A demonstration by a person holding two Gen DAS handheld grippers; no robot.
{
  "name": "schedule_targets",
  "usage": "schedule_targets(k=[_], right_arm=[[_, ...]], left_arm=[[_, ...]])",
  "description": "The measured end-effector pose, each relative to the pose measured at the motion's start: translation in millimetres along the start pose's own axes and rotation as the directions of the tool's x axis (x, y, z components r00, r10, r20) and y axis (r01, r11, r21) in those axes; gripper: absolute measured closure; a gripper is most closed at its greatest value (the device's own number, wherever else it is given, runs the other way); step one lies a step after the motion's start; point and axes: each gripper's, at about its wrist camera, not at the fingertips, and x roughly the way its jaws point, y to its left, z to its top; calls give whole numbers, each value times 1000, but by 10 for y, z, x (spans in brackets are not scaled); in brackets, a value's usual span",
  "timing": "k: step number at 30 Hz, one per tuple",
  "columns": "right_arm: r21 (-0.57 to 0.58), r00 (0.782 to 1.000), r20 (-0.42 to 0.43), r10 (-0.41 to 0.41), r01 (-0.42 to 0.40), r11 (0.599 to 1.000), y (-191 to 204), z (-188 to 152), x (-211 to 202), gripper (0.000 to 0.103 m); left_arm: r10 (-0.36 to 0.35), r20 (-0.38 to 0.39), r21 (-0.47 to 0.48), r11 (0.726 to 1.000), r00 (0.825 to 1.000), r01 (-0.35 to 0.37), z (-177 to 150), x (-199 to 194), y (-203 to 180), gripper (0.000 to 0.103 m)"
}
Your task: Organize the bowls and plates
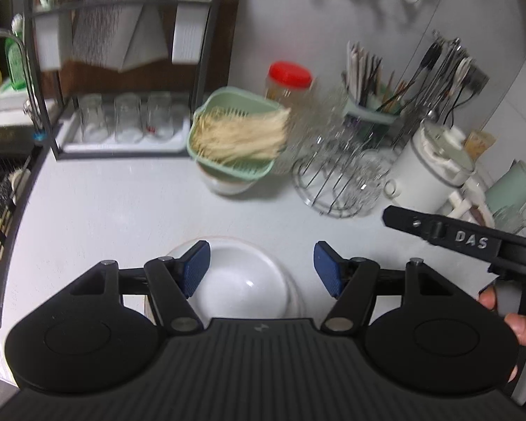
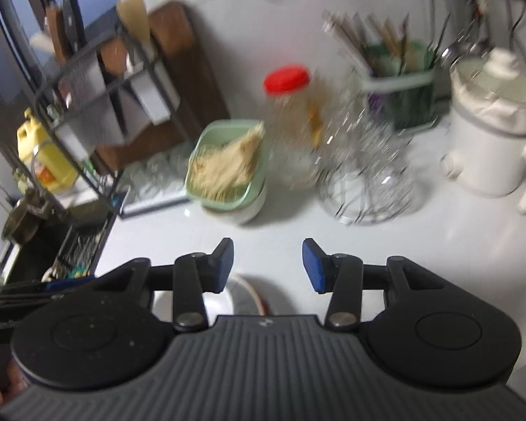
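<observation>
Blue-padded fingers (image 1: 196, 268) of the left gripper (image 1: 261, 268) stand wide apart, jaws released and grasping nothing, above a white bowl (image 1: 242, 280) that sits on the pale bench (image 1: 122, 210). Its left pad overlaps the bowl's left rim in this view; whether it touches cannot be told. Seen from the left wrist, the right gripper's black arm marked DAS enters from the right, with the person's right hand (image 1: 519, 319) wrapped round its handle.

From the right wrist, the right gripper (image 2: 267, 266) also has its jaws released, nothing between the pads, and the white bowl (image 2: 221, 301) shows just below and left of them, mostly hidden by the gripper body, with a thin reddish rim of something under it.

Farther back in the middle of the bench, a green strainer basket (image 1: 235, 133) heaped with pale strands rests on top of a white bowl stack (image 1: 228, 184). Just behind it stands a red-lidded jar (image 1: 289, 82), and to its right a wire rack (image 1: 333, 182) holding clear glasses. Beyond that are a green utensil holder (image 1: 371, 108) full of chopsticks and a white lidded pot (image 1: 435, 165). To the left, a black dish rack (image 1: 122, 70) holds a row of upturned glasses (image 1: 126, 119), with the sink (image 1: 3, 182) at the far left edge
</observation>
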Motion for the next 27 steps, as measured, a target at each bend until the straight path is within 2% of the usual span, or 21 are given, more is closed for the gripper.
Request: schedule_targets(k=[2, 4, 6, 10, 15, 16, 19, 22, 27], right_arm=[[-30, 999, 46, 7, -6, 1000, -61, 39, -183, 57], [-43, 996, 85, -23, 27, 999, -128, 51, -348, 55], [-43, 993, 119, -11, 16, 999, -194, 50, -523, 55], [-83, 981, 192, 6, 10, 996, -216, 11, -859, 54], [-107, 967, 251, 48, -21, 994, -261, -134, -1172, 26], [-121, 964, 262, 51, -19, 993, -269, -180, -1213, 16], [-140, 962, 269, 51, -14, 990, -306, -315, -1311, 13], [-142, 964, 255, 68, -33, 989, -363, -418, -1397, 0], [-136, 969, 232, 78, -47, 990, -429, -593, -1514, 0]], left_arm=[[3, 26, 7, 1000, 1000, -4, 1, -136, -108, 27], [1, 40, 6, 1000, 999, -1, -9, -257, -207, 26], [-6, 62, -1, 1000, 998, 6, -38, -397, -294, 20], [17, 124, 29, 999, 992, -21, -127, -638, -471, 15], [63, 159, 41, 997, 985, -71, -299, -907, -638, 5], [72, 160, 40, 996, 984, -80, -333, -951, -658, 5], [107, 181, 25, 993, 978, -113, -472, -1096, -697, 2], [140, 185, 9, 990, 973, -144, -631, -1155, -711, 2], [192, 175, -5, 981, 966, -194, -923, -1276, -768, 2]])
